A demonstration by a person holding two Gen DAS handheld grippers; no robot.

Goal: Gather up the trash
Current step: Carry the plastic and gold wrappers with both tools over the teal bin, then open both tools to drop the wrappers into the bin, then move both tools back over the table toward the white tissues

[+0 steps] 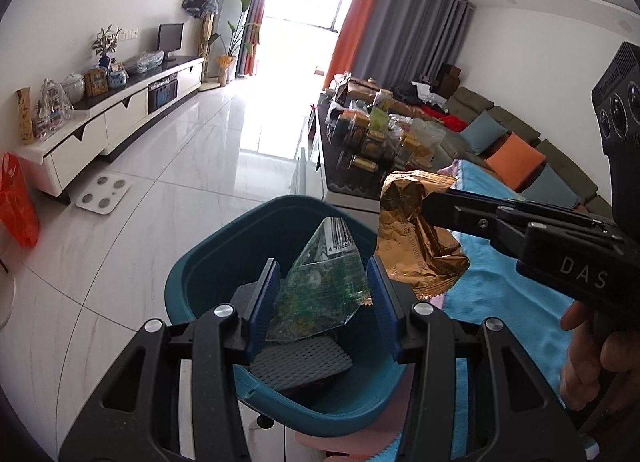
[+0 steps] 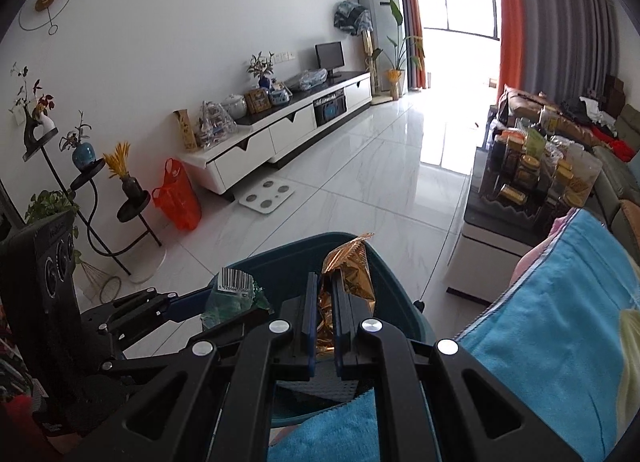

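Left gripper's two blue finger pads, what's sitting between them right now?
In the left wrist view, a clear green-printed plastic wrapper with a barcode lies between the left gripper pads, above the teal plastic bin.

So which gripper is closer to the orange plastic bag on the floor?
Left. The left gripper hangs over the teal bin nearer the orange plastic bag; the right gripper is farther.

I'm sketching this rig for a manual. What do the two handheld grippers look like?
Both match: the left gripper and right gripper have matte black angular linkage arms with cut-outs, silver round bolts at the pivots, and blue ribbed finger pads. White "DAS" lettering marks the right body. A bare hand holds it; no cables visible.
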